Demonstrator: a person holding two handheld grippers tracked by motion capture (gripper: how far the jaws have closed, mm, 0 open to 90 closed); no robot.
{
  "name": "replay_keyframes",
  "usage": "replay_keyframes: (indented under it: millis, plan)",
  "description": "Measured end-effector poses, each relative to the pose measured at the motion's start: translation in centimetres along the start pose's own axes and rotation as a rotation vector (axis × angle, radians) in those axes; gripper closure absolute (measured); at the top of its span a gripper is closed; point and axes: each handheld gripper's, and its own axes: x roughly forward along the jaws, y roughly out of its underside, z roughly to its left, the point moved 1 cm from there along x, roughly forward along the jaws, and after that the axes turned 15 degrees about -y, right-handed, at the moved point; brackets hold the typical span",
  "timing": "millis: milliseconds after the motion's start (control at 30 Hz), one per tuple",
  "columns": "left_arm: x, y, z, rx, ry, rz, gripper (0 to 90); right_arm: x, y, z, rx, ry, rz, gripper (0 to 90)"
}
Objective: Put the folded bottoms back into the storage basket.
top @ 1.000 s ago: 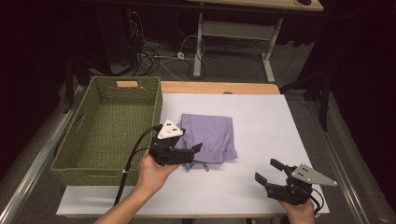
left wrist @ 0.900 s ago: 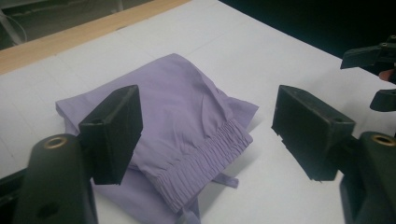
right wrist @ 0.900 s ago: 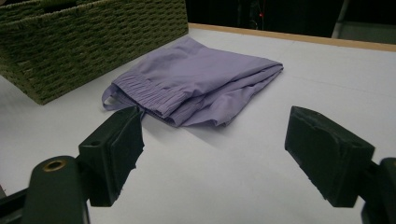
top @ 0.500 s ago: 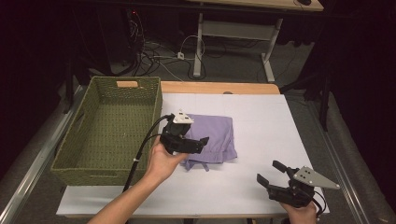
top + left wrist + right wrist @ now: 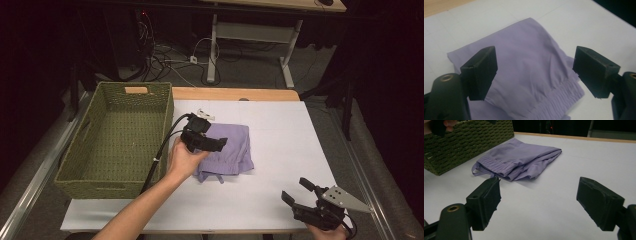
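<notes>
Honestly, I could read no brand, label or writing anywhere. The folded purple cloth lay on the white table, just beside the green wicker basket. My left gripper hovered over the cloth's near-left part, its jaws spread wide with nothing pinched; they had just been opening. Compared with a second earlier, it had moved away from me over the cloth. My right gripper sat near the table's front right corner, jaws spread and empty, much where it had been.
</notes>
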Motion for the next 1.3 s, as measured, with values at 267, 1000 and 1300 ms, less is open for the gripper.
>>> replay_keyframes:
  millis: [267, 1000, 1300]
  plan:
    - [1.2, -0.8, 0.1, 0.018, -0.05, 0.045, 17.6, -0.1, 0.0, 0.0, 0.003, -0.002, -0.002, 20.1]
    - [6.3, -2.4, 1.1, 0.044, -0.218, 0.166, 13.6, 0.1, 0.0, 0.1, -0.005, -0.018, 0.004, 20.1]
    - [8.8, -1.7, 3.0, -0.024, -0.237, 0.248, 12.9, 0.1, 0.1, 0.0, 0.004, -0.033, 0.007, 20.1]
